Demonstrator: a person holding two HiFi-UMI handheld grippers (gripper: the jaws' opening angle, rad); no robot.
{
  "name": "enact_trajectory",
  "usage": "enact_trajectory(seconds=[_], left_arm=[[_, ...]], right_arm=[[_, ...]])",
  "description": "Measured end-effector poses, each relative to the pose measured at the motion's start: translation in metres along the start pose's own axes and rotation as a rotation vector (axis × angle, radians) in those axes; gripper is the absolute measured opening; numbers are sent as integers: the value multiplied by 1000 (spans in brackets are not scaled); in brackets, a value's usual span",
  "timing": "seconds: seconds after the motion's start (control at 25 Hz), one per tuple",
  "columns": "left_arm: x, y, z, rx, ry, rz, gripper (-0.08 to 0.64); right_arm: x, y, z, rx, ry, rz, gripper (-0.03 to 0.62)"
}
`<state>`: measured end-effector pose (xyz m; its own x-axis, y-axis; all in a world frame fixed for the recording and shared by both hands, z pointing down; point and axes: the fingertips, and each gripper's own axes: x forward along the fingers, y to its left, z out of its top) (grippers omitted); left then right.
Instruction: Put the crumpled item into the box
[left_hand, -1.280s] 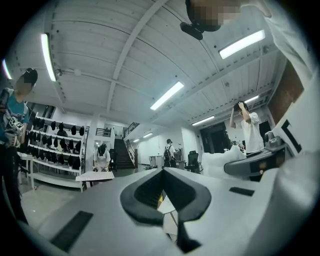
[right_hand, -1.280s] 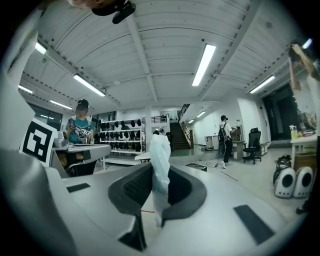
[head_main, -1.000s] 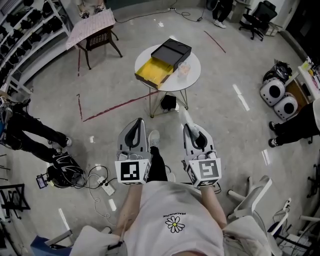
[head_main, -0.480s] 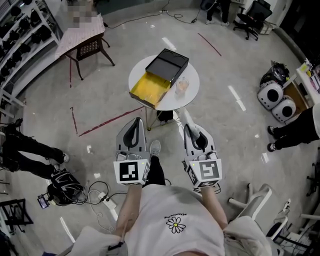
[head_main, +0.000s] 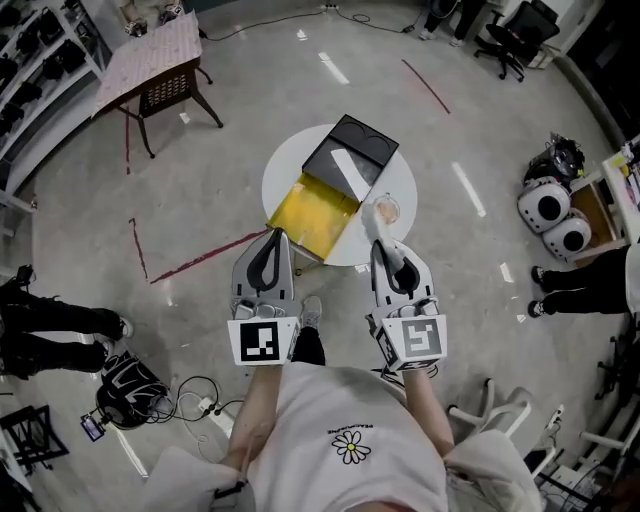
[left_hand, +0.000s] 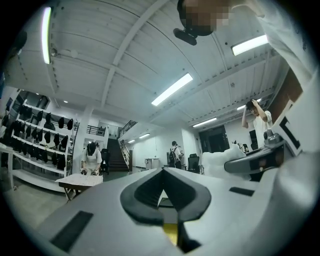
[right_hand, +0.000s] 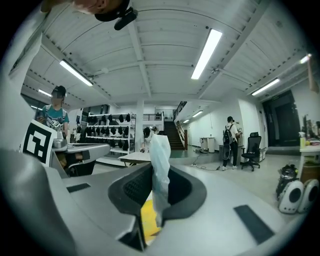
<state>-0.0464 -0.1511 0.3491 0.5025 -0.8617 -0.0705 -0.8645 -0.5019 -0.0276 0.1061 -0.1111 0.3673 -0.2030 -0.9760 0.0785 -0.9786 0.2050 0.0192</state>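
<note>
On a round white table (head_main: 286, 168) lies an open box with a yellow inside (head_main: 315, 212) and a black lid (head_main: 352, 152) folded back. A small clear cup (head_main: 386, 210) stands to the box's right. My right gripper (head_main: 386, 250) is shut on the crumpled item (head_main: 374, 227), a pale, thin, wrinkled strip that sticks up from between the jaws (right_hand: 161, 150). Its tip hangs over the table's near edge, beside the cup. My left gripper (head_main: 270, 245) is level with the right one, at the box's near corner, its jaws together with nothing in them (left_hand: 162, 172).
A wooden chair and a cloth-covered table (head_main: 150, 55) stand at the far left, near shelves. Two white round machines (head_main: 550, 210) sit at the right. A person's legs (head_main: 50, 322), a bag and cables (head_main: 125, 385) lie at the left. A white chair (head_main: 490, 410) is at my right.
The round table has come much closer as the person walked up to it. Both gripper tips now reach its near edge. The right gripper kept the crumpled item throughout.
</note>
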Motion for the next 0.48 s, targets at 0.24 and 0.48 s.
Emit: enact_trajectory(seconds=[0.24, 0.48], left_arm=[[65, 49, -9, 10, 14, -23, 0], [99, 65, -22, 11, 33, -14, 0]], right_arm=[[76, -8, 7, 8, -9, -20, 49], [111, -19, 9, -2, -4, -19, 49]])
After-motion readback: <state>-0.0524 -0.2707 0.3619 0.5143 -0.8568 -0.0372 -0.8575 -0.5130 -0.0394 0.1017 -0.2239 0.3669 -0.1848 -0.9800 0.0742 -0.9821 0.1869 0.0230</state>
